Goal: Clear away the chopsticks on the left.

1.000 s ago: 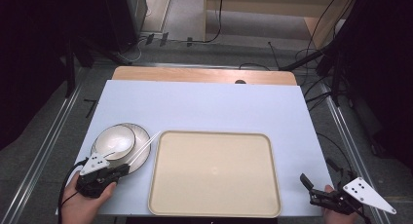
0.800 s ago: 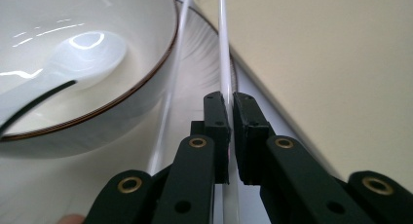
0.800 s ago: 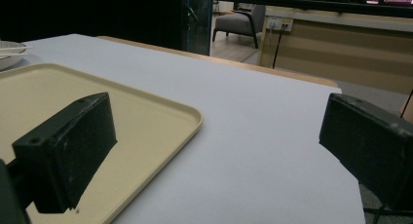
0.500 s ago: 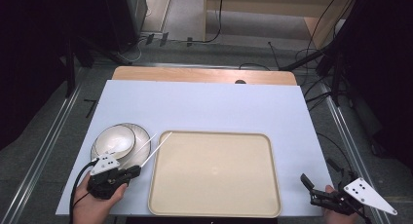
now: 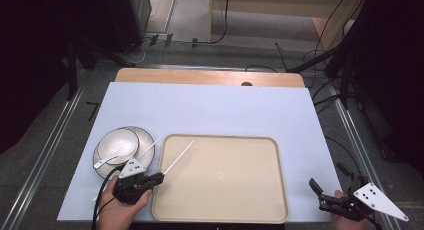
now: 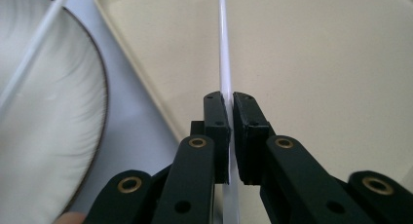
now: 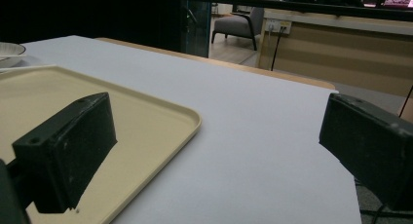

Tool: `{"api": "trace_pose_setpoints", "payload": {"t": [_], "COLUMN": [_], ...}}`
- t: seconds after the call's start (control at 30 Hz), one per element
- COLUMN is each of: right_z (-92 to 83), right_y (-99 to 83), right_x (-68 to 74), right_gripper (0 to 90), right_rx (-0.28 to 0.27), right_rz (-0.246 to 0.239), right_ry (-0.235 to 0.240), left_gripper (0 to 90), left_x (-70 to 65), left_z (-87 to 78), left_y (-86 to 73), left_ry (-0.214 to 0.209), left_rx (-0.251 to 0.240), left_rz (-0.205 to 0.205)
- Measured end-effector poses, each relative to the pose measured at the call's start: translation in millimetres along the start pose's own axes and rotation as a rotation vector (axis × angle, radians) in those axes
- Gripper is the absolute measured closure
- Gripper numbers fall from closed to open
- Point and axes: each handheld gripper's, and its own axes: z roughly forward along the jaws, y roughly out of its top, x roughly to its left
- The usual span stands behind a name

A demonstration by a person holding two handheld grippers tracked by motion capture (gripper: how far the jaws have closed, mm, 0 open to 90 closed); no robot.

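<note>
Chopstick point(image 6: 223, 48) clenched thin in left gripper point(image 5: 150, 180), mid-frame over tray point(image 5: 220, 210); could pivot, slip. Right gripper point(image 5: 320, 194) released, lower right.

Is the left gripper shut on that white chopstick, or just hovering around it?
Shut on it: in the left gripper view both pads of the left gripper press the white chopstick, which slants over the tray.

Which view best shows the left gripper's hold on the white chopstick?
The left gripper view: the left gripper has its fingers clamped on the chopstick above the tray. The high view shows the stick's whole length over the tray's near left corner, small. The right gripper view adds nothing.
</note>
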Motion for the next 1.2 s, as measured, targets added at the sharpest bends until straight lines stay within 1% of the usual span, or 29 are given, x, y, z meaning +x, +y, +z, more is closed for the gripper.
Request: {"api": "trace_pose_setpoints", "payload": {"t": [0.03,0.13,0.23,0.33,0.4,0.47,0.67,0.83,0.93,1.2], "right_z": [-0.1,-0.2,-0.2,-0.3,-0.4,-0.4,0.1,0.2,0.1,0.2], "right_y": [0.0,-0.2,-0.3,-0.5,-0.6,-0.6,-0.8,-0.9,-1.0,-1.1], "right_x": [-0.2,-0.3,-0.5,-1.3,-1.4,-1.5,-1.4,-1.2,-1.9,-1.8], "right_gripper": [0.2,0.2,0.2,0.2,0.2,0.2,0.2,0.2,0.2,0.2], "right_rx": [-0.001,-0.001,-0.001,-0.002,-0.003,-0.003,-0.001,-0.001,-0.004,-0.004], "right_rz": [0.001,0.005,0.005,0.004,0.004,0.005,0.004,0.004,0.006,0.006], "right_ry": [-0.001,-0.003,-0.003,-0.002,-0.002,-0.004,-0.002,-0.002,-0.004,-0.002], "left_gripper": [86.2,86.2,86.2,86.2,86.2,86.2,86.1,86.0,85.8,84.0], "left_x": [-2.5,-8.1,-10.9,-15.5,-16.3,-17.8,-18.7,-19.3,-19.8,-19.8], "left_z": [3.1,10.9,15.0,22.3,23.8,27.5,32.8,37.2,37.8,37.9], "left_y": [0.5,1.9,2.6,2.9,2.7,1.5,-0.2,-2.5,-4.0,-5.9], "left_ry": [0.001,-0.015,-0.026,-0.039,-0.039,-0.045,-0.052,-0.044,-0.031,-0.033], "left_rx": [0.003,0.012,0.012,0.016,0.018,0.020,0.006,0.020,0.009,-0.004], "left_rz": [0.000,-0.009,-0.020,-0.039,-0.041,-0.054,-0.080,-0.079,-0.073,-0.071]}}
